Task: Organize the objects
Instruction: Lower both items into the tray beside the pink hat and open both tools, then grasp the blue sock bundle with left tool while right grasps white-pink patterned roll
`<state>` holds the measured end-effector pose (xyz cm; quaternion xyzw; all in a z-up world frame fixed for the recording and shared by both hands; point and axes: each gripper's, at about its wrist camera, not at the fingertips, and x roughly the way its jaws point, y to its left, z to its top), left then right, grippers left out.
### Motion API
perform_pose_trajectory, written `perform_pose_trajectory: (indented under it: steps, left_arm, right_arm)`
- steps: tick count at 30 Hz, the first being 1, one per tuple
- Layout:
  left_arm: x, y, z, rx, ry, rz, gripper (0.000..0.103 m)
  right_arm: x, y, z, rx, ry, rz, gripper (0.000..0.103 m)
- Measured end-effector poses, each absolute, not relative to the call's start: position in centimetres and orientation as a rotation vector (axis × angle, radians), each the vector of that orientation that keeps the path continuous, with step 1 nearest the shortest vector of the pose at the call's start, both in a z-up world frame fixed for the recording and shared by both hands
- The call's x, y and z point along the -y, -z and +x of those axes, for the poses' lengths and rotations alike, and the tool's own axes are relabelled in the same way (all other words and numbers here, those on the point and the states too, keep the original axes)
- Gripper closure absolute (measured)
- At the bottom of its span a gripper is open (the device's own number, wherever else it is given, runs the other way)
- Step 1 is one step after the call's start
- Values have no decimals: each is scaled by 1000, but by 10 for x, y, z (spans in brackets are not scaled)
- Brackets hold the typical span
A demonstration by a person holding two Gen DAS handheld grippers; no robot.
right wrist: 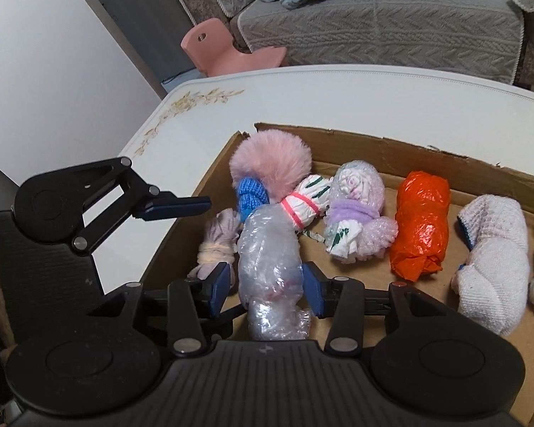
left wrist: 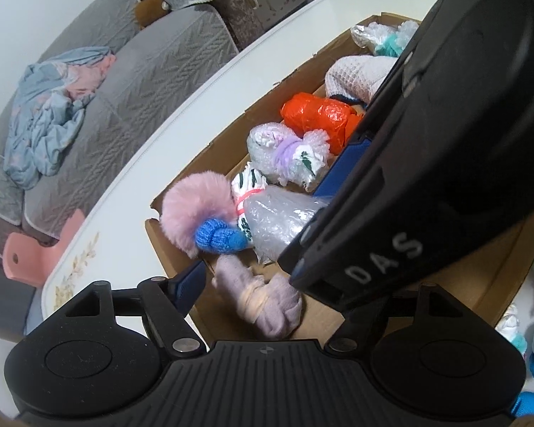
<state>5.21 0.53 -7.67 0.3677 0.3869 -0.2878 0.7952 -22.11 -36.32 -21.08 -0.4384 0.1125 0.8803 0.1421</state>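
Two grippers work over one shallow cardboard box (right wrist: 391,146) on a white table (right wrist: 302,89). The right gripper (right wrist: 267,284) straddles a clear bubble-wrap bundle (right wrist: 267,249) that lies inside the box near its front-left corner; the blue pads sit just beside the bundle's flanks, and I cannot tell whether they press it or stand a hair off. I judge the bundle is being set down, its weight on the box floor.

The left gripper (left wrist: 242,274) has its jaws wide with nothing pinched; between them lies a lilac cloth bundle (left wrist: 260,302) tied with a pale band, loose on the cardboard. In the right wrist view one of its fingers (right wrist: 181,206) reaches in over the box's left wall.

Crowding is the main risk — the clear bundle touches a white-and-green bundle (right wrist: 309,195) bound in red thread, and a pink pompom (right wrist: 270,167) with a blue knit knot (right wrist: 252,194) sits just behind. If the right gripper pulls back with a pad snagged on the soft film, the bundle may drag or roll into the lilac one. The two grippers are also close — in the left wrist view the right one's body fills much of the frame — so a careless lift could knock them together.
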Motion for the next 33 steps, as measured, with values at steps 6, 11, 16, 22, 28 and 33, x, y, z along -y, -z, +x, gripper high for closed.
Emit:
perform_pose_trajectory:
  steps: [6,11,16,22,28,33]
  left_arm:
    - [-8,69,47,-823,627,776,22]
    - [-9,64,45,-822,626,771,21]
    - [-11,58,42,-825,621,759,20]
    - [-13,41,33,-809,611,728,17]
    - [-25,11,21,-825,580,648,12]
    - [-42,-13,-1,-905,561,486,6]
  right_arm:
    - [367,203,-220,-325,-2557,-1253,57]
    - [368,201,-220,-325,-2564,-1247,56]
    - [370,201,-217,-313,-2559,-1253,56]
    - [378,188,-205,-257,-2554,-1242,54]
    - [382,162,-180,-232,-2542,-1209,43]
    - [396,138,-145,-167,-2529,-1168,29]
